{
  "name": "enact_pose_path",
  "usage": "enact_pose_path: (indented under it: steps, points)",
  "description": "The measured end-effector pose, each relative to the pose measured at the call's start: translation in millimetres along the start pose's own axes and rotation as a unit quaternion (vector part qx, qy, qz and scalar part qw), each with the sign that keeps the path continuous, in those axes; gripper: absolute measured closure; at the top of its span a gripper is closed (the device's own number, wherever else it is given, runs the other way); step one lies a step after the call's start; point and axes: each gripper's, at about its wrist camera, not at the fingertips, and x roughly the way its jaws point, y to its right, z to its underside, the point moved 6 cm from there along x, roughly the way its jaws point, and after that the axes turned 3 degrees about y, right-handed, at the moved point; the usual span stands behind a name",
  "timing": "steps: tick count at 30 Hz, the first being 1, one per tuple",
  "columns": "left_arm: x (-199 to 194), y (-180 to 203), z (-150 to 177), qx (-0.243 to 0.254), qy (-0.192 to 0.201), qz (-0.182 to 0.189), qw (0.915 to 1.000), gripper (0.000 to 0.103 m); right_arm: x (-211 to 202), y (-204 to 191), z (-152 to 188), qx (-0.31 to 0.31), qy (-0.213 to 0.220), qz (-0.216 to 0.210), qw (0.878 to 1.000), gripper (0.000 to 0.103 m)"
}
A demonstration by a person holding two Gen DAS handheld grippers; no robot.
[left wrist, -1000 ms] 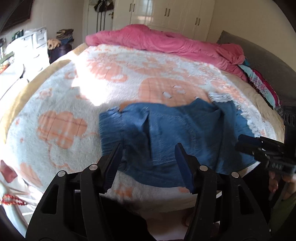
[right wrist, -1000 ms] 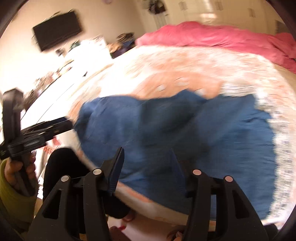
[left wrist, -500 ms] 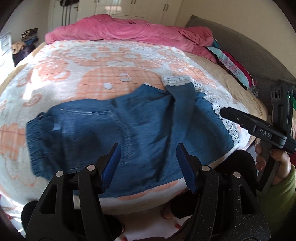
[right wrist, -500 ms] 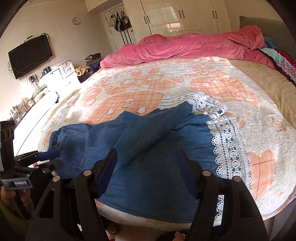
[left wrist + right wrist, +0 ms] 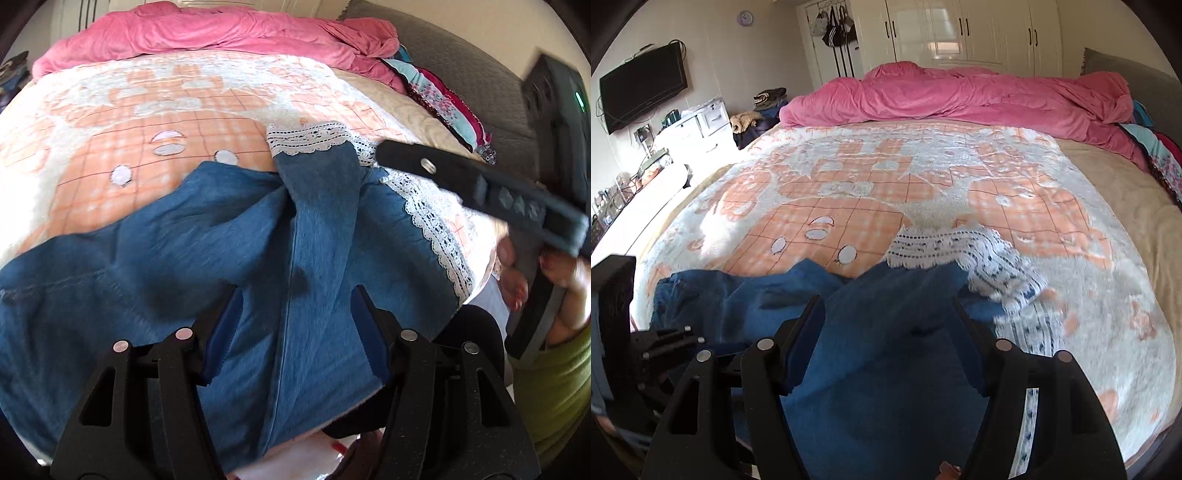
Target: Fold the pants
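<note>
Blue denim pants (image 5: 207, 254) with white lace hems (image 5: 308, 138) lie spread across the near edge of the bed, one leg crossed over the other. My left gripper (image 5: 297, 295) is open above the overlapping legs, holding nothing. My right gripper (image 5: 888, 306) is open over the same blue cloth (image 5: 886, 354), just short of the lace hem (image 5: 931, 247), holding nothing. The right gripper also shows in the left wrist view (image 5: 480, 188) at the right, beside the lace edge. The left gripper shows at the left edge of the right wrist view (image 5: 665, 343).
The bed has an orange and white patterned blanket (image 5: 886, 177). A pink duvet (image 5: 960, 99) is heaped at the far side. Colourful clothes (image 5: 443, 99) lie by the grey headboard (image 5: 461, 70). White drawers (image 5: 698, 125) and a wall television (image 5: 642, 88) stand at the left.
Both grippers have moved closer over the pants and toward the lace hem end. The right gripper has swung nearer to the lace edge. Both stay open.
</note>
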Motion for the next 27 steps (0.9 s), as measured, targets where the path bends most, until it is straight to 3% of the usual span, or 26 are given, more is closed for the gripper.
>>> enact_pose_path:
  steps: [4,6,9,12,18,22,24,26,27]
  points:
    - [14,2,1,-0.023,-0.012,0.036,0.999,0.069,37,-1,-22,-0.014,-0.029,0.017,0.999,0.038]
    - [20,5,1,-0.011,-0.011,0.035,0.9993,0.082,54,-1,-28,-0.02,-0.044,0.024,0.999,0.038]
    - [26,7,3,-0.003,-0.012,0.037,0.9993,0.093,90,1,-37,-0.029,-0.072,0.05,0.996,0.038]
    - [25,12,3,0.006,-0.007,0.043,0.999,0.099,116,1,-40,-0.036,-0.098,0.065,0.992,0.038]
    - [26,24,6,0.028,-0.007,0.055,0.9981,0.1,160,5,-41,-0.035,-0.14,0.105,0.984,0.039]
    - [28,26,6,0.042,-0.004,0.046,0.9981,0.1,174,15,-34,-0.028,-0.145,0.094,0.985,0.062]
    - [28,24,4,0.038,-0.002,0.046,0.9982,0.1,167,21,-34,-0.025,-0.128,0.084,0.988,0.083]
    - [27,17,2,0.032,-0.002,0.045,0.9985,0.1,154,27,-35,0.004,-0.109,0.054,0.993,0.093]
    - [26,15,2,0.028,-0.002,0.047,0.9985,0.1,149,30,-35,0.014,-0.104,0.05,0.993,0.094]
